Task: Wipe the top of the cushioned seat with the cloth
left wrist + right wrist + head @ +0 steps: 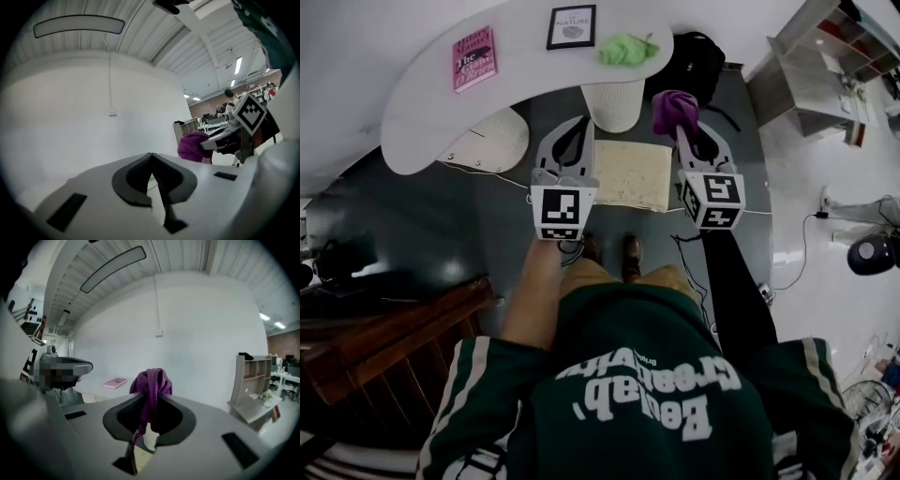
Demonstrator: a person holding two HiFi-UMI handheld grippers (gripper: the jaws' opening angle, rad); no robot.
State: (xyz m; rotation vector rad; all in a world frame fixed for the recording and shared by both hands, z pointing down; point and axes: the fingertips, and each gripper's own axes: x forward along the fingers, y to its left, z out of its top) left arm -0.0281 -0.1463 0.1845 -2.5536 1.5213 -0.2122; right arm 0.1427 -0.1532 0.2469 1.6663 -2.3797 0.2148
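Purple cloth (151, 379) is clamped in the right gripper (151, 398), whose jaws close on it. A bunch stands out past the tips and a strand hangs down between the pads. The gripper is held level, facing a white wall.

Just to its left lies the seat (633, 174), a cream square cushion. In the head view the cloth shows off the seat's far right corner, not spread on it. On the seat's other side is the left gripper (580, 131), its jaws together with nothing between them. In its own view the right gripper and the cloth show off to the right. The two grippers flank the seat, roughly level with each other.

Beyond both grippers a white bin (612, 103) stands just past the seat's far edge, at the rim of a curved white table (422, 122). On the table, from the left gripper's side across, lie a pink book (474, 58), a framed picture (572, 26) and a green rag (625, 49). Past the right gripper sits a black backpack (694, 61), and farther right a grey shelf unit (816, 80). Behind the grippers, two shoes (609, 253) show just at the seat's near edge.
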